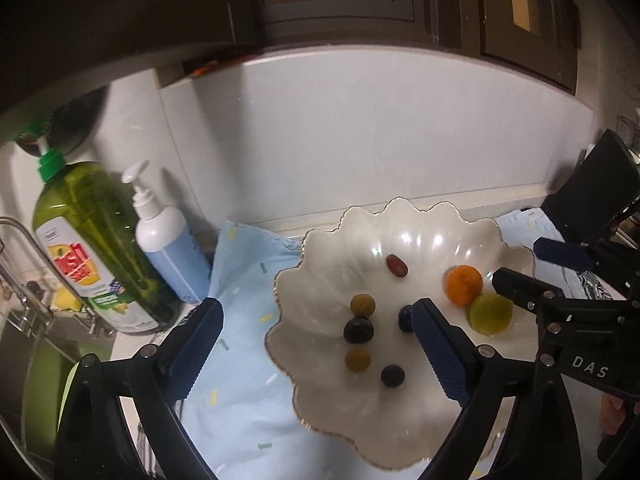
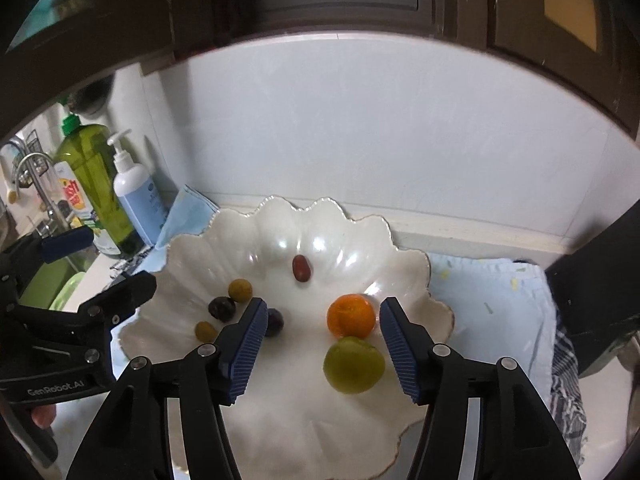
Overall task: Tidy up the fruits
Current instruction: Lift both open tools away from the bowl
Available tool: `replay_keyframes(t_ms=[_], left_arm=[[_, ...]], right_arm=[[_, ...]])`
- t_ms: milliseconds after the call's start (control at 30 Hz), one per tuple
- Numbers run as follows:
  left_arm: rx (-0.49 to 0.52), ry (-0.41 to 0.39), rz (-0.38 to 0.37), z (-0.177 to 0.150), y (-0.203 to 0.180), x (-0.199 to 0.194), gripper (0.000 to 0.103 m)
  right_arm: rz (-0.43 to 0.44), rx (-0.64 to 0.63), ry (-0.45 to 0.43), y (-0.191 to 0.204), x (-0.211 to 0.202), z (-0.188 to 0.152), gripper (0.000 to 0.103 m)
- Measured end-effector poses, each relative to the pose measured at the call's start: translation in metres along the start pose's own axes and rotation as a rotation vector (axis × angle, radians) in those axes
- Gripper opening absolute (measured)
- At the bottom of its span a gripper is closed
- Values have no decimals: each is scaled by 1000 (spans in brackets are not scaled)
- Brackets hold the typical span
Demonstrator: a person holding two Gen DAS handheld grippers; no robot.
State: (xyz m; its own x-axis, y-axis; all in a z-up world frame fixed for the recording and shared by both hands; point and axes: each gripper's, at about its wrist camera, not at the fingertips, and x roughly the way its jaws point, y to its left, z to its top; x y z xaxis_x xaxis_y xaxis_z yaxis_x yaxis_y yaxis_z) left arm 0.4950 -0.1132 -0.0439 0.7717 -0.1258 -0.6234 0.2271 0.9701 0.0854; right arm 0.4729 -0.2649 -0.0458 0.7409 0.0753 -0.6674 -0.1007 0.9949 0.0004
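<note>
White wall panels rise behind the counter point(image 1: 248, 432), under dark cabinet doors. On the counter lies a pale blue cloth point(image 1: 240, 380), and on the cloth sits a scalloped white bowl point(image 2: 400, 264) with a thin gold rim.

Everything worth noting sits inside that bowl. Toward its back lies a red grape point(image 2: 301, 268). At its left side are two olive-green fruits point(image 1: 363, 304) point(image 1: 357, 360) with a dark plum point(image 1: 358, 331) between them, and two more dark fruits point(image 1: 392, 375) point(image 2: 275, 322) nearer the middle. At its right side an orange point(image 2: 351, 316) touches a green lime point(image 2: 353, 364) just in front of it.

Over the bowl's left half hangs the left hand-held gripper point(image 1: 316, 356), fingers spread wide and holding nothing. Over the right half is the right hand-held gripper point(image 2: 324, 344), also spread apart, with the orange and lime lying between its blue pads point(image 2: 400, 350), neither touched.

Left of the bowl, beside a sink tap point(image 2: 28, 168), stand a green dish-soap bottle point(image 1: 92, 248) and a white pump bottle point(image 1: 168, 248).
</note>
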Motion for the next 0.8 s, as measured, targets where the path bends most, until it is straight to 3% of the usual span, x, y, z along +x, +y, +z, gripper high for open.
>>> replay_keyframes(t_ms=[500, 800], left_arm=[[-20, -125, 66, -34, 23, -85, 100], [13, -168, 66, -56, 22, -126, 100]], right_arm=[[30, -68, -105, 35, -69, -26, 65], [48, -53, -169, 49, -101, -45, 65]])
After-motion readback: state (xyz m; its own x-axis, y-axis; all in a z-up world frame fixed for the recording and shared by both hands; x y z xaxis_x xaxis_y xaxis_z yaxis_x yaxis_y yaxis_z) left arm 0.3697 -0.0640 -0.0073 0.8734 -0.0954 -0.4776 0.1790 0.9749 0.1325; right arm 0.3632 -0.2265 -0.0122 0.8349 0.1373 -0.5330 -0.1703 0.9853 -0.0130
